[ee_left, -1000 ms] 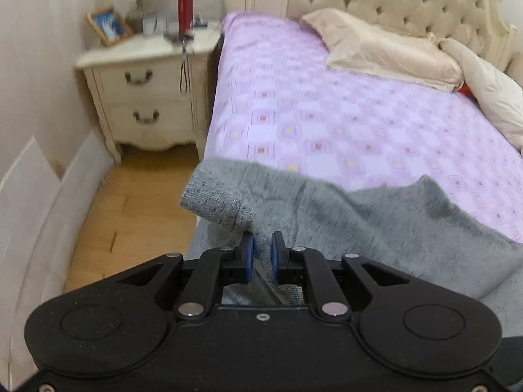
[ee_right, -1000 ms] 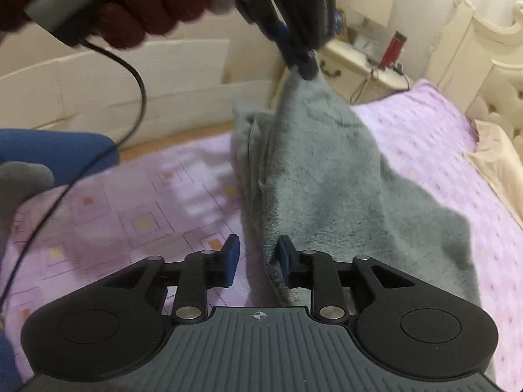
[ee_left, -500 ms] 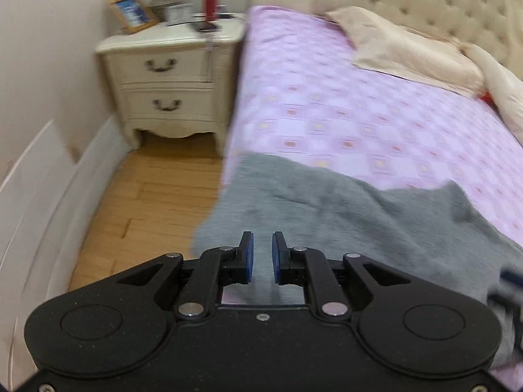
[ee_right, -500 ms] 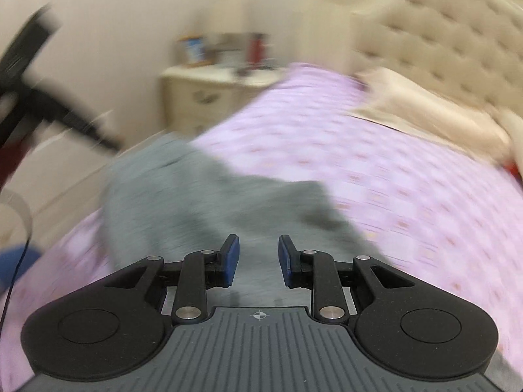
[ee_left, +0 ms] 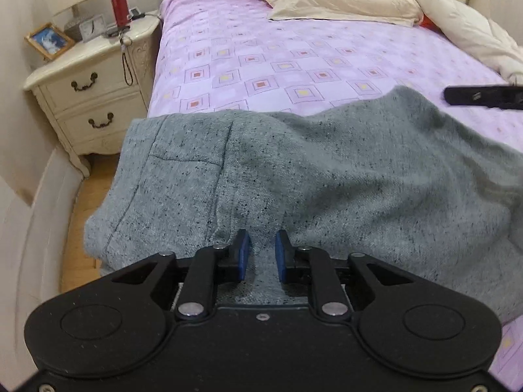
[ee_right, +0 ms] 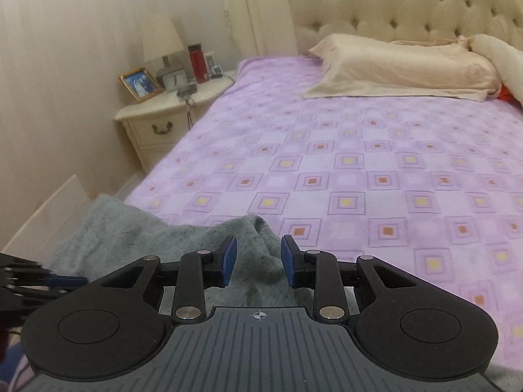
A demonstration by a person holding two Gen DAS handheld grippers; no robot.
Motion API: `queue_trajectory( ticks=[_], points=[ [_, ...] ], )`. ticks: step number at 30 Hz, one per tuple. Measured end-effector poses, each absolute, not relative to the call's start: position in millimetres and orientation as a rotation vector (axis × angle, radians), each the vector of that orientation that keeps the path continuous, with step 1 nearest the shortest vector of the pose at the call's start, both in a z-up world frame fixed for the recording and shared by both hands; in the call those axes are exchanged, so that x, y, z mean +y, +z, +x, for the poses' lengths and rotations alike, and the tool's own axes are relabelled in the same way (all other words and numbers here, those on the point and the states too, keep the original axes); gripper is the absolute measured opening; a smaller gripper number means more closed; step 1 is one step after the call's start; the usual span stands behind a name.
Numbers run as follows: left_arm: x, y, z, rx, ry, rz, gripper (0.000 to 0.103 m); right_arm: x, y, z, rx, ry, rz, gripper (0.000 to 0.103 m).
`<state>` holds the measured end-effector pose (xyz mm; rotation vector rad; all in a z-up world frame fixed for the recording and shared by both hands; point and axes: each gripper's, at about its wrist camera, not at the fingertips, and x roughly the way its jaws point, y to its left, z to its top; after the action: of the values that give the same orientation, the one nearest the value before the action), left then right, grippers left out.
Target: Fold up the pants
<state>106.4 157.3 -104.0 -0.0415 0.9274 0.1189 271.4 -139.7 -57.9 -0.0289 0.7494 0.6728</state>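
- Bedroom setting: a bed (ee_left: 294,65) under a purple checked cover, a cream nightstand (ee_left: 88,88) beside it, pillows (ee_left: 333,0) at the headboard.
- Left wrist view: the grey pants (ee_left: 327,179) lie spread across the near bed edge, one end drooping over the side toward the floor. The left claw (ee_left: 261,256) stands released, fingers apart with cloth between them but not pinched.
- Right wrist view: the right claw (ee_right: 258,258) is also released, poised over a raised fold of the pants (ee_right: 137,228).
- To fold well, I judge each claw should bite a full hem, both layers, then lift evenly so the overhanging end does not drag.
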Motion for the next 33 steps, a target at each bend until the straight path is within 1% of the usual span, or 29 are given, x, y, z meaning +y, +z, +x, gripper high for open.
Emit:
queue_trajectory(
  ticks=[4, 7, 11, 15, 18, 20, 23, 25, 28, 30, 32, 33],
  points=[
    [162, -102, 105, 0.927, 0.125, -0.103, 0.022, -130, -68, 275, 0.79, 0.735, -0.059, 0.029],
    [156, -102, 103, 0.916, 0.127, -0.073, 0.022, -120, -65, 263, 0.827, 0.868, -0.109, 0.029],
    [159, -104, 103, 0.91, 0.139, -0.087, 0.022, -110, -59, 248, 0.778, 0.916, -0.199, 0.029],
    [161, -104, 102, 0.905, 0.141, -0.116, 0.022, -112, -64, 275, 0.814, 0.855, -0.089, 0.029],
    [163, -104, 102, 0.9, 0.134, -0.125, 0.022, -114, -71, 285, 0.879, 0.858, 0.0, 0.029],
    [166, -104, 102, 0.9, 0.13, -0.138, 0.022, -118, -67, 283, 0.85, 0.861, 0.044, 0.0],
    [169, -104, 102, 0.898, 0.13, -0.169, 0.023, -128, -62, 294, 0.773, 0.683, 0.063, 0.002],
    [171, -104, 101, 0.894, 0.129, -0.181, 0.026, -125, -71, 305, 0.81, 0.658, 0.063, 0.002],
    [171, -104, 98, 0.883, 0.123, -0.173, 0.027, -106, -85, 299, 0.794, 0.64, -0.066, 0.002],
    [170, -104, 98, 0.882, 0.12, -0.155, 0.027, -109, -87, 298, 0.796, 0.62, -0.026, 0.002],
    [170, -104, 99, 0.883, 0.122, -0.158, 0.028, -112, -80, 295, 0.778, 0.619, -0.049, 0.005],
    [170, -104, 99, 0.884, 0.121, -0.16, 0.028, -116, -73, 292, 0.748, 0.625, -0.058, 0.009]
  ],
)
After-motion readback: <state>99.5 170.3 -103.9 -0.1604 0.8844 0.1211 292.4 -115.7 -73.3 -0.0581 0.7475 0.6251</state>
